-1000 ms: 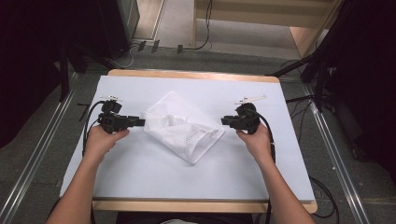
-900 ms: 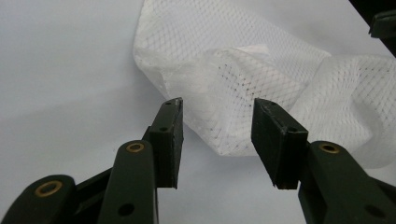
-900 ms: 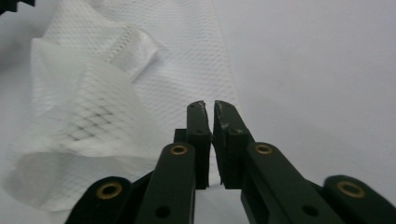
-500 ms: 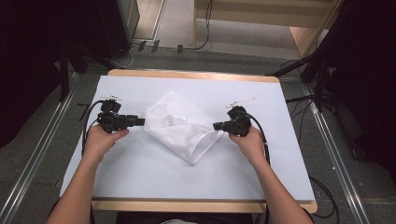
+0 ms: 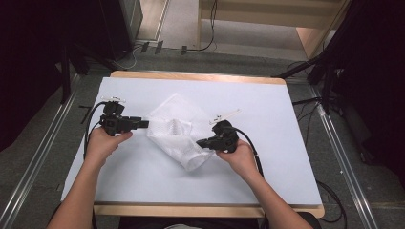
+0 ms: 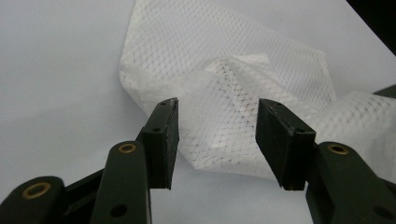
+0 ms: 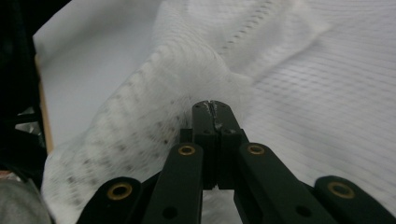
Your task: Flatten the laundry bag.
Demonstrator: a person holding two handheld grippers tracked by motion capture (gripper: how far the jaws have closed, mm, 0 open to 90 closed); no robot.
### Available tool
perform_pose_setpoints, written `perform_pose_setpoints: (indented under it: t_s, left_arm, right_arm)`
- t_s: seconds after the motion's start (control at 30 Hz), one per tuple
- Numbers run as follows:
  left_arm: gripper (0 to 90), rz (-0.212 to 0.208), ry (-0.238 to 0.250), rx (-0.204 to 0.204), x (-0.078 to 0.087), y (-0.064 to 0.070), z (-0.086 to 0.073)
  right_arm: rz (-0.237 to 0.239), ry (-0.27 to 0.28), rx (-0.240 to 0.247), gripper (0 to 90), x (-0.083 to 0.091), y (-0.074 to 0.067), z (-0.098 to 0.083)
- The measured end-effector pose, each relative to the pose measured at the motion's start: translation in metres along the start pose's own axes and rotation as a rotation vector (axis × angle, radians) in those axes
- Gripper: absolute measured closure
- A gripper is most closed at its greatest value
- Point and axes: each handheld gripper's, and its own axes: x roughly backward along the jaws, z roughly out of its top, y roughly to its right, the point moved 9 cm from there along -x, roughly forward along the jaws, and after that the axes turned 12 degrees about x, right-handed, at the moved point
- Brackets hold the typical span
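Observation:
A white mesh bag [image 5: 174, 125] lies crumpled on the white table cover [image 5: 267, 109], left of centre. My left gripper [image 5: 146, 124] rests at the bag's left edge. Its jaws have just been opening and stand apart, and the mesh [image 6: 224, 56] lies just ahead of the left gripper [image 6: 217, 119], untouched by the pads. My right gripper [image 5: 200, 142] is at the bag's near right side, shut on a fold of the mesh. In the right gripper view the jaws [image 7: 212, 105] meet with the fabric [image 7: 280, 70] bunched over their tips.
The table's wooden edge [image 5: 205, 210] runs along the front. White cover lies bare to the right of the bag and in front of it. Black cables [image 5: 90, 124] trail from both grippers. Metal rails [image 5: 344, 157] flank the table on the floor.
My right gripper has moved left and toward the front edge, dragging the bag's right corner over onto itself. The left hand has stayed put.

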Motion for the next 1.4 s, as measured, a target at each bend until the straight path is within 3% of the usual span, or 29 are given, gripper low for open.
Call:
perform_pose_setpoints:
  t_s: [0.27, 0.5, 0.67, 0.77, 0.87, 1.03, 1.1, 1.3, 1.4]
  left_arm:
    - [50.3, 0.001, -0.008, -0.008, -0.002, 0.002, -0.002]
    - [50.3, -0.004, -0.027, -0.019, -0.005, 0.008, -0.007]
    - [50.3, 0.0, -0.036, -0.028, -0.006, 0.01, -0.01]
    - [50.2, 0.004, -0.037, -0.022, -0.006, 0.009, -0.012]
    - [50.2, 0.004, -0.039, -0.025, -0.005, 0.009, -0.013]
    - [50.2, 0.009, -0.037, -0.025, -0.005, 0.007, -0.013]
    - [50.2, 0.02, -0.034, -0.02, -0.003, 0.003, -0.013]
    - [50.2, 0.017, -0.015, -0.008, 0.001, -0.001, -0.012]
    - [50.2, 0.019, -0.014, -0.006, 0.002, -0.002, -0.011]
  right_arm:
    - [0.071, -0.017, 0.06, 90.0, -0.024, -0.035, 0.008]
    - [0.095, -0.027, 0.098, 90.0, -0.033, -0.048, 0.013]
    - [0.064, 0.022, 0.111, 90.0, -0.013, -0.042, 0.024]
    - [0.021, 0.044, 0.108, 90.0, 0.0, -0.031, 0.026]
    - [-0.016, 0.031, 0.087, 90.0, 0.003, -0.017, 0.021]
    - [-0.053, -0.015, 0.082, 90.0, -0.005, -0.002, 0.009]
    - [-0.057, -0.058, 0.059, 90.0, -0.015, 0.007, -0.002]
    - [-0.057, -0.153, 0.049, 90.0, -0.038, 0.01, -0.017]
    - [-0.035, -0.151, 0.032, 90.0, -0.045, 0.008, -0.017]
